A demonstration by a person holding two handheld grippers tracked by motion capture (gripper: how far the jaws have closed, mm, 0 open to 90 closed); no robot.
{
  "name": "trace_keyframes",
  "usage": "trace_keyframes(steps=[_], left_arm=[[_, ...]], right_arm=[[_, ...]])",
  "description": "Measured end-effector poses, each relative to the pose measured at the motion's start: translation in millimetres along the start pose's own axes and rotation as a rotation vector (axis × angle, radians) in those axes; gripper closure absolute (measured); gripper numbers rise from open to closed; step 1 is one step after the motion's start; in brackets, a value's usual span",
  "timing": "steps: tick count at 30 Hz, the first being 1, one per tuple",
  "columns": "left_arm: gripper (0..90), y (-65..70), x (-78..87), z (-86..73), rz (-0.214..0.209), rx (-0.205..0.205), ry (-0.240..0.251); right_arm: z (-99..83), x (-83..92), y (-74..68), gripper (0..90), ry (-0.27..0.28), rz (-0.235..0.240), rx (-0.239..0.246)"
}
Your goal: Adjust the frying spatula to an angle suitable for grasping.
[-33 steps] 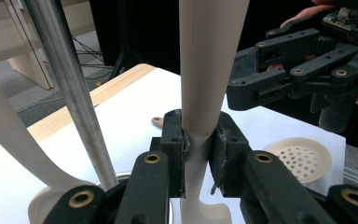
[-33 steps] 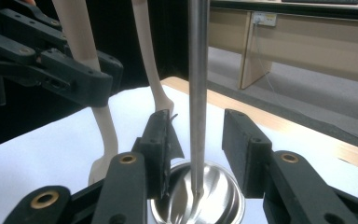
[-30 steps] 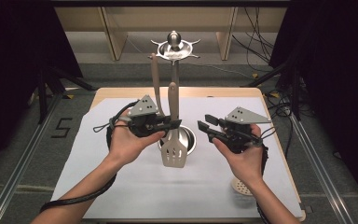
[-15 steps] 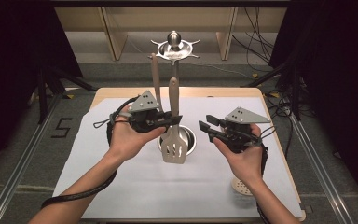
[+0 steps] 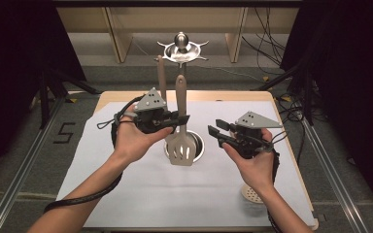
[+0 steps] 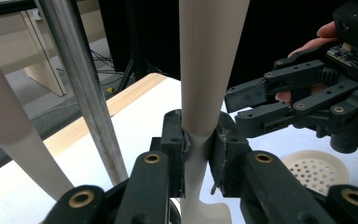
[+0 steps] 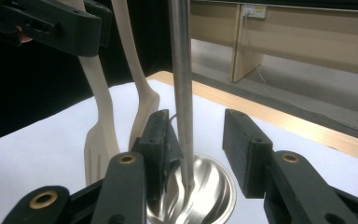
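Beige plastic slotted spatula (image 5: 180,131) stands upright above the middle of the white-covered table (image 5: 141,194), its handle clamped between the pads of the left gripper (image 5: 182,118), whose jaws sit narrow around the shaft in the left gripper view. The spatula's slotted blade hangs over the round steel base (image 5: 198,145) of a utensil stand, just in front of the stand's metal pole (image 7: 181,93). A second beige utensil (image 5: 161,77) stands upright just behind and to the left of the held spatula, close to the pole. The stand's steel crown with its ball top (image 5: 181,46) rises above both. To the right, the right gripper (image 5: 216,133) is held level, its jaws apart and holding nothing, pointing toward the stand; in the right gripper view the pole appears between its jaws, farther off. A round perforated disc (image 5: 250,193) lies on the cloth near the right wrist.
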State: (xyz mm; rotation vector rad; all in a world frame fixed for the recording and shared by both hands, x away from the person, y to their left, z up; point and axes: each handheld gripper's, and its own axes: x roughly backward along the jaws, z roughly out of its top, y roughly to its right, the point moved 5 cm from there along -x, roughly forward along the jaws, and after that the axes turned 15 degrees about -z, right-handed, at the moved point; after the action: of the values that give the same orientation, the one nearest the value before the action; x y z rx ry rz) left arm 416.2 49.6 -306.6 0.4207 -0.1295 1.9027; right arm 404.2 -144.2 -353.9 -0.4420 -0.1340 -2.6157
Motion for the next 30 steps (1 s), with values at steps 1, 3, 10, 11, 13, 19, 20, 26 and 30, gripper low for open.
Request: trace_keyframes(steps=[1, 3, 10, 11, 13, 19, 20, 26, 30], left_arm=[[76.3, -0.4, 0.0, 0.4, 0.0, 0.0, -0.001], [76.3, -1.3, -0.3, 1.2, 0.002, -0.001, 0.0], [76.3, -3.9, -0.5, 4.8, 0.01, 0.004, -0.002], [76.3, -4.2, -0.7, 5.3, 0.008, 0.003, -0.001], [76.3, -4.5, -0.6, 6.1, 0.008, 0.006, -0.003], [76.3, -6.4, -0.9, 9.0, 0.012, 0.004, -0.002], [76.3, -9.1, 0.1, 9.9, 0.018, -0.023, -0.013], [76.3, -14.8, 0.2, 12.1, 0.011, -0.059, -0.024], [76.3, -16.1, -0.8, 12.9, 0.014, -0.051, -0.02]], right_arm=[[-0.1, 0.2, -0.2, 62.0, -0.004, 0.003, -0.001], [-0.3, 0.0, -0.1, 61.9, -0.004, 0.005, -0.002], [-0.9, 0.3, 0.5, 61.8, -0.007, 0.0, 0.0], [-0.9, 0.8, 0.9, 61.8, -0.009, -0.004, 0.003], [-0.4, 0.2, 2.1, 61.8, 0.003, -0.011, 0.015], [-0.3, 0.1, 2.4, 61.7, 0.003, -0.011, 0.014], [-0.3, 0.1, 2.3, 61.7, 0.003, -0.011, 0.014], [0.0, -0.8, 2.7, 61.7, 0.011, -0.013, 0.02], [-1.0, -0.7, 0.7, 61.7, -0.008, 0.002, 0.0]])
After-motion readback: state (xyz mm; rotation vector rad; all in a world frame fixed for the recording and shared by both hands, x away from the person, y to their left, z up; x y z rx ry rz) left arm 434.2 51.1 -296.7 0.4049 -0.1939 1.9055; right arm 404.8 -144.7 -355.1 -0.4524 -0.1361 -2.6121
